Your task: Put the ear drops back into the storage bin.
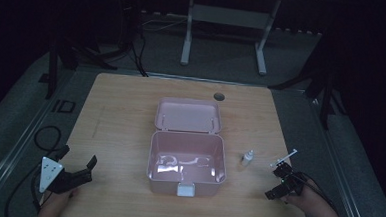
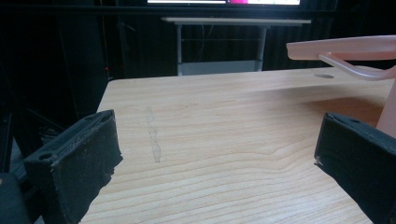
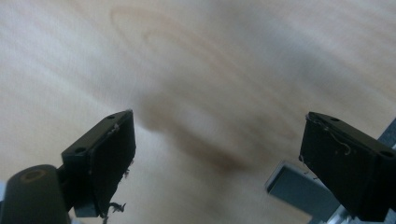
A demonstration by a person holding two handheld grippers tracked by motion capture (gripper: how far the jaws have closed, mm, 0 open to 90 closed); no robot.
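Table (image 1: 126, 110): pale wood, and it runs out ahead of both pairs of jaws.
Box (image 1: 218, 152): pink, open, and between the two grippers. In the left gripper view its wall rises just past the right-hand jaw.
Lid (image 1: 188, 113): hinged back flat behind the box; in the left gripper view it overhangs above that same jaw.
Box contents: pale, glossy shapes on the floor, too dim to name. There is a white latch at the front wall.
Left gripper (image 1: 80, 175): jaws wide and empty, low over the table, pointing toward the box's near corner.
Right gripper (image 1: 280, 180): jaws wide and empty, tilted down at bare wood.
Bottle (image 1: 247, 158): small, white, upright, standing between the box and the right gripper, just ahead of its jaws.
Stick-like item (image 1: 286, 157): thin and white, just beyond the right jaws; I cannot tell what it is.
Step in hand: apparently the approach, with nothing gripped.
Next move: probably the right jaws line up on the bottle, close, then carry it over the box's rim.
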